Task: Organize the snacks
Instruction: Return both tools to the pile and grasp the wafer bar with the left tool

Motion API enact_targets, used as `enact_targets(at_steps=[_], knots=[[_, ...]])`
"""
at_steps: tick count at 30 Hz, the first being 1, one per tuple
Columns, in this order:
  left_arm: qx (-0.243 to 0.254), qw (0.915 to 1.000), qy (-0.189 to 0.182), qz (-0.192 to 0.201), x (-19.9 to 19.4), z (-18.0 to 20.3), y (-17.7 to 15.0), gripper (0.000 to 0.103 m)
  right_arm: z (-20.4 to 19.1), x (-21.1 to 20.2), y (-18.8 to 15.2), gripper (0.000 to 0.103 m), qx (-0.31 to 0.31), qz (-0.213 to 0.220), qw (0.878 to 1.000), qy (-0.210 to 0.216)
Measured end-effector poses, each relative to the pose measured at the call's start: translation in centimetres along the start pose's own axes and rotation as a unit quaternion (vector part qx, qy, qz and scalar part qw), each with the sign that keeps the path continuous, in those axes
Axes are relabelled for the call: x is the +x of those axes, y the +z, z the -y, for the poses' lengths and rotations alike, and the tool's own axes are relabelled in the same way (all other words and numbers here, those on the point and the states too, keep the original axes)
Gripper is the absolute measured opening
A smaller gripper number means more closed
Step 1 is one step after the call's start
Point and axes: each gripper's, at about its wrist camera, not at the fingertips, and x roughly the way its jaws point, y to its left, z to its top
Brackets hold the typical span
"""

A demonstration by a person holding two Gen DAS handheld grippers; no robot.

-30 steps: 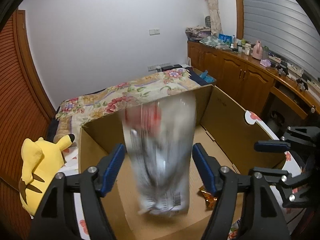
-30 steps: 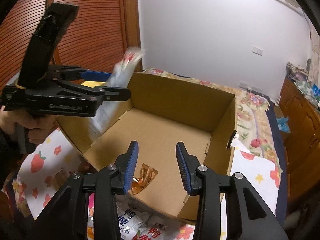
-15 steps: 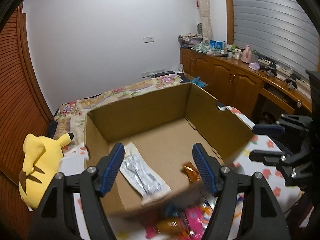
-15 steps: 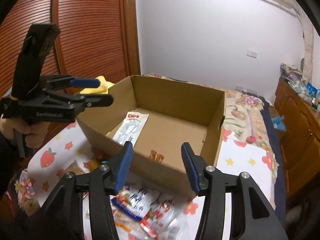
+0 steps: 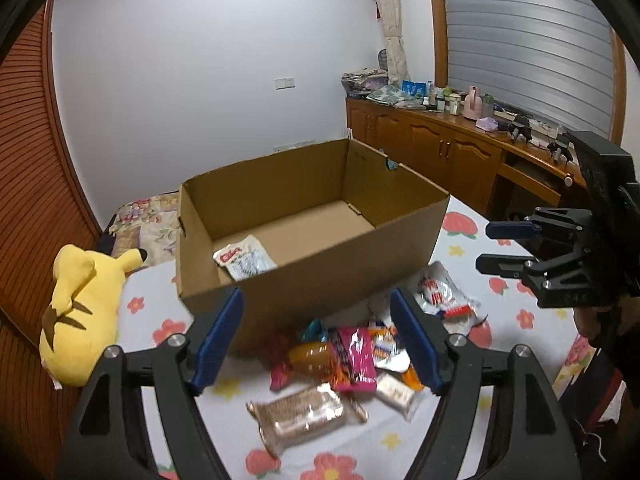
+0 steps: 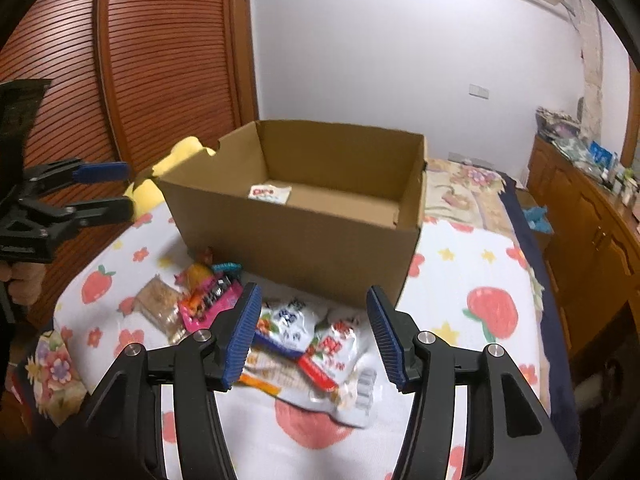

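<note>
An open cardboard box (image 5: pixel 320 280) (image 6: pixel 320 236) stands on a bed with a fruit-print sheet. Inside lies a clear white snack packet (image 5: pixel 245 258) (image 6: pixel 270 192). Several loose snacks lie in front of the box: a pink wrapper (image 5: pixel 357 356) (image 6: pixel 208 300), a clear biscuit pack (image 5: pixel 304 416) (image 6: pixel 160 306) and white-and-red bags (image 5: pixel 438 294) (image 6: pixel 332 352). My left gripper (image 5: pixel 316 328) (image 6: pixel 102 190) is open and empty above the snack pile. My right gripper (image 6: pixel 310 324) (image 5: pixel 498 246) is open and empty above the white-and-red bags.
A yellow plush toy (image 5: pixel 80 304) lies left of the box. A wooden slatted wardrobe (image 6: pixel 160 60) stands on the left. A wooden cabinet (image 5: pixel 460 160) with clutter runs along the right wall. A floral blanket (image 6: pixel 464 192) lies behind the box.
The left gripper let go of the white packet, which fell and now lies in the box. Both grippers have pulled back from the box to above the snack pile.
</note>
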Motion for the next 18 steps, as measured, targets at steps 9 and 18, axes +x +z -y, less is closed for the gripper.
enact_targets(at_steps=[9,18], knots=[[-0.027,0.9989,0.012,-0.036,1.5,-0.2,-4.4,0.079,0.4,0.2,-2.4,0.058,0.019,-0.01,1.0,-0.008],[-0.046,0.9951,0.033,-0.081,5.7,-0.7,-8.5,0.079,0.5,2.1,-3.8,0.059,0.029,-0.029,0.999,-0.01]])
